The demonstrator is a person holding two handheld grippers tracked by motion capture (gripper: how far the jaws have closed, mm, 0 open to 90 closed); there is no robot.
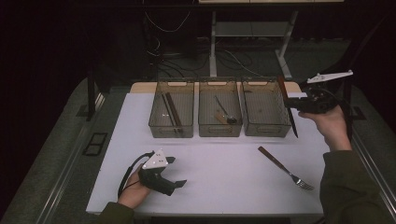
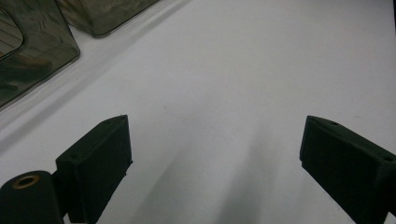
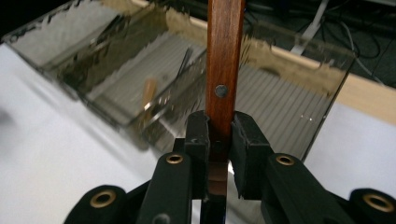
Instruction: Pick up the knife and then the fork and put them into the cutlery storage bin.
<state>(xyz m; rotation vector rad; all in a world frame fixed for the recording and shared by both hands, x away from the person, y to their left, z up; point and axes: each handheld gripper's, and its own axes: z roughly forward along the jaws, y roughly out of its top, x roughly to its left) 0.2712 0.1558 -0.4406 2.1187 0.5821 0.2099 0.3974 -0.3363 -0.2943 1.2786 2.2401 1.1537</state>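
White table [image 1: 224, 186] wide open between the hands; three smoky bins [image 1: 219, 114] line its far edge, their contents murky through the tinted walls. Right gripper [image 3: 219, 135] clamps a wooden-handled knife [image 3: 225, 70], held in the air beside the right bin, blade hanging down, dark. Left gripper [image 2: 215, 154] rests low, jaws spread, nothing between. Fork [image 1: 286, 168] lies near the right edge.

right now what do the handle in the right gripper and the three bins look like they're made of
The handle in the right gripper looks like reddish-brown wood with a smooth, slightly glossy finish; grain streaks and a metal rivet show. The bins look like smoky, see-through plastic: the contents show through the glossy walls, and the floors are ribbed.
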